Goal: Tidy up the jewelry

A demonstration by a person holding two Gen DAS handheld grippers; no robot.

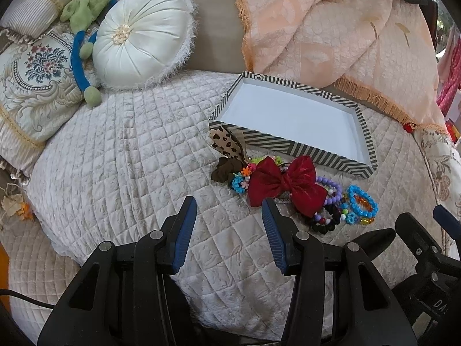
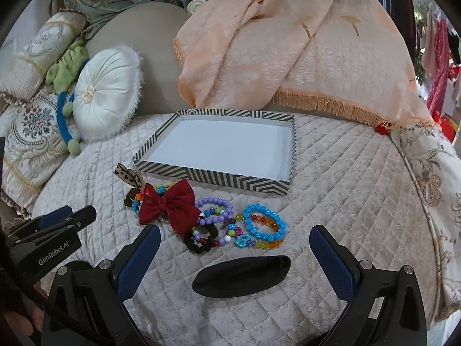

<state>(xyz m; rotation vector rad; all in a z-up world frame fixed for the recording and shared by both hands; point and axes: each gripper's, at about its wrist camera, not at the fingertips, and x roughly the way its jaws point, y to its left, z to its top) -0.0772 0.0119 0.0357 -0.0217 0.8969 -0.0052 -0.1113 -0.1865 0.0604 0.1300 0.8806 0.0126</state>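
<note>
A striped shallow box [image 1: 288, 142] [image 2: 230, 177] with a bare white inside lies on the quilted cover. In front of it sits a pile: a red bow [image 1: 285, 184] [image 2: 167, 204], a purple bead bracelet [image 1: 331, 190] [image 2: 214, 205], a blue bead bracelet [image 1: 363, 204] [image 2: 265, 222], a black scrunchie [image 1: 325, 225] [image 2: 198, 245] and a leopard-print ribbon [image 1: 223, 139] [image 2: 126, 174]. My left gripper [image 1: 229, 210] hovers open just left of the bow, nothing between its fingers. My right gripper [image 2: 234, 233] stands wide open below the bracelets, holding nothing.
A black oval object [image 2: 242, 274] lies on the quilted cover [image 1: 129, 158] close to my right gripper. A round white cushion [image 1: 141, 40] and a green and blue plush toy [image 1: 83, 8] sit at the back left. A peach fringed blanket [image 2: 288, 57] hangs behind the box.
</note>
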